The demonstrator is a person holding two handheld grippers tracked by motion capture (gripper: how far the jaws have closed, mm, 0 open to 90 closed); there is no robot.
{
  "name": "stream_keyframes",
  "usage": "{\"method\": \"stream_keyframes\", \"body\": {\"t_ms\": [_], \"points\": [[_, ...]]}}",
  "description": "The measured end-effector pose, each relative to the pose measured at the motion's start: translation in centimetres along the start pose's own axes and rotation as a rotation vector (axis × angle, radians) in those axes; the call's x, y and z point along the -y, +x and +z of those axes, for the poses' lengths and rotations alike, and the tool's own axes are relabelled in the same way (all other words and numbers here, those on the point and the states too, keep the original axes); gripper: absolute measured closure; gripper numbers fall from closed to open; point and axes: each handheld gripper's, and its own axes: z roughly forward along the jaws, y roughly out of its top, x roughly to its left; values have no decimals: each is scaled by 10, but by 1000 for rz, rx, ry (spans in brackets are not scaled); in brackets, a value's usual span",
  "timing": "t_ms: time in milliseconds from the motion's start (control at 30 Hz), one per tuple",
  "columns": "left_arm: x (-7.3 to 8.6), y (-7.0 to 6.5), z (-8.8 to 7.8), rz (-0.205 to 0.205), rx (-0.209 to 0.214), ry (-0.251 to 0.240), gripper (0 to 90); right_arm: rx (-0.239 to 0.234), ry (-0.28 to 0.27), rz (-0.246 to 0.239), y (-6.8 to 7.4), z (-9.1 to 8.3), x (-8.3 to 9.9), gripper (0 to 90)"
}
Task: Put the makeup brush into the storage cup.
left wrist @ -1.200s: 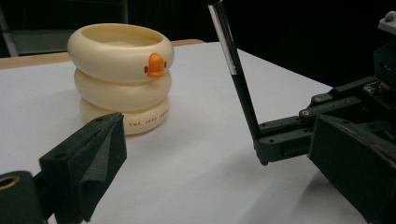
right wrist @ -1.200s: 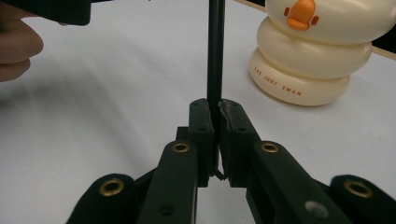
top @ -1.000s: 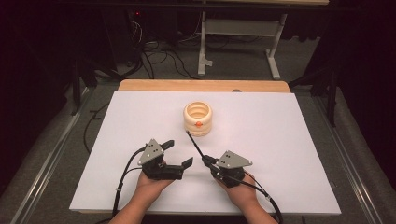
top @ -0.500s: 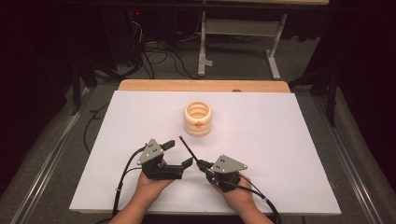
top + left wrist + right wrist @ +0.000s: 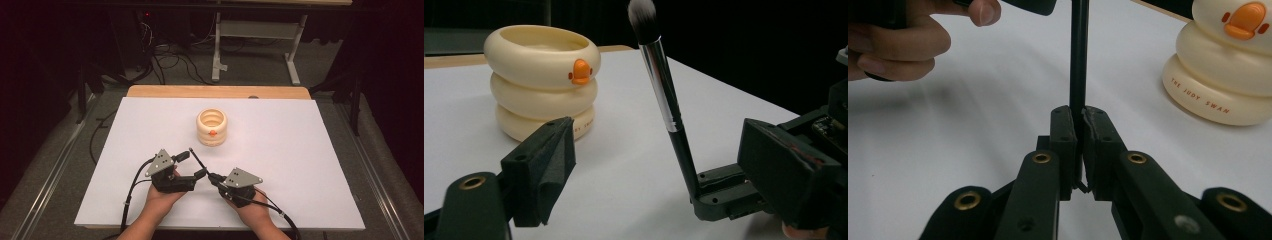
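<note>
The makeup brush (image 5: 198,161) is clamped by its black handle end between the tight-closed jaws of the right gripper (image 5: 214,178), and from there its long axis runs up and away toward the cream ringed pot (image 5: 212,127), leaning to the left as the high view shows it, with the bristle tip uppermost and the handle lowest. In the left gripper view the brush (image 5: 663,95) stands steeply, its dark, pale-tipped bristles at the top, a silver ferrule below them and the black handle going down into the right gripper (image 5: 719,197); the pot (image 5: 543,80), with its small orange beak, sits on the bench (image 5: 634,150) to the left of the brush and farther back. In the right gripper view the handle (image 5: 1079,60) rises straight out of the pinch between the two black pads of the right gripper (image 5: 1079,150), with the pot (image 5: 1228,65) off to the right. The left gripper (image 5: 192,164) sits just left of the brush, nearer the person than the pot; its jaws stand apart on either side of the shaft and have just been closing, with the brush between them but neither pad seen pressing on it. The brush tip stops short of the pot, apart from it. Both hands rest low over the white bench (image 5: 310,150) on the near side of the pot.
</note>
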Motion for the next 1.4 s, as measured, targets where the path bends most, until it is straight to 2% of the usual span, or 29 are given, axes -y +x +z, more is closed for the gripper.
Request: {"method": "stream_keyframes", "body": {"t_ms": [133,233,433,467,700,733,1400], "points": [[0,1,-1,-18,11,-13,196,-7,-6,23,1,0,0,863],[0,3,-3,-36,21,-27,241,-14,-13,17,1,1,0,864],[1,5,-5,-74,50,-58,358,-14,-14,21,1,2,0,864],[1,5,-5,-78,55,-58,398,-17,-12,22,1,2,1,864],[1,7,-5,-100,80,-65,498,-20,-14,17,1,2,1,863],[1,7,-6,-100,82,-65,536,-20,-12,23,1,2,1,864],[3,11,-9,-134,106,-88,693,-21,-10,14,2,3,1,864]]}}
